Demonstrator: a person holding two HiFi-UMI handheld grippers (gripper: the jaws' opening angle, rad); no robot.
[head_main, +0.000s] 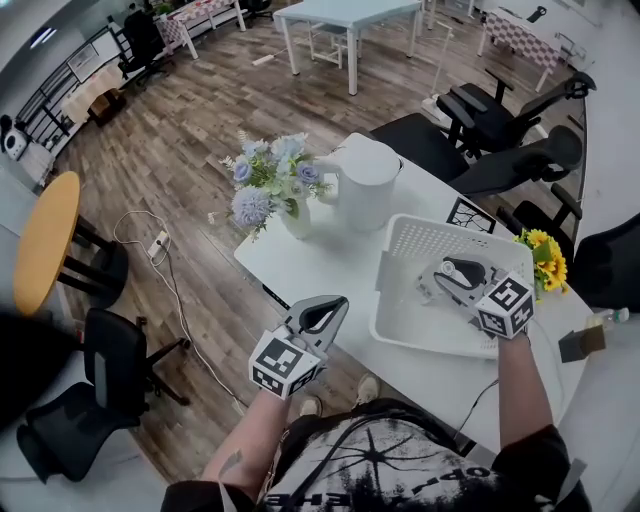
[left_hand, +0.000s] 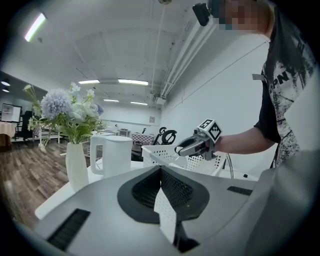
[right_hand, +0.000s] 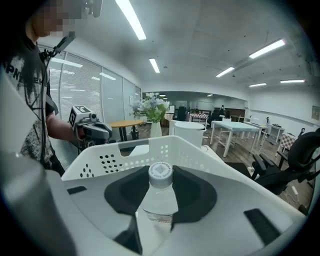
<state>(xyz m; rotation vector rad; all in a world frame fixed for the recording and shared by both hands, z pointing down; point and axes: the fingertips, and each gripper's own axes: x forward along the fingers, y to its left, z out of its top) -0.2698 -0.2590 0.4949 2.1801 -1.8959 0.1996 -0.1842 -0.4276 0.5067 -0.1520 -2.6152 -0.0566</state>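
Looking down in the head view: the right gripper is hanging inside the white basket, which is sitting on the table. What it is holding is not showing clearly from here. At the table's near edge the left gripper is hovering, just left of the basket and apart from it. Beyond the basket a white kettle is standing, with a vase of flowers just to its left. Some sunflowers are showing to the right of the basket.

Moving to the left gripper view: the left gripper is keeping its jaws together, pads meeting, with nothing between them. Ahead, the vase is standing at left, the kettle beside it and the basket further right. The right gripper is reaching over the basket's rim.

Moving to the right gripper view: the right gripper is clamping its fingers on a clear bottle with a white cap. The cap is pointing out past the fingertips toward the basket's far wall. The bottle is sitting within the basket's walls. Whether it is touching the basket floor cannot be told.
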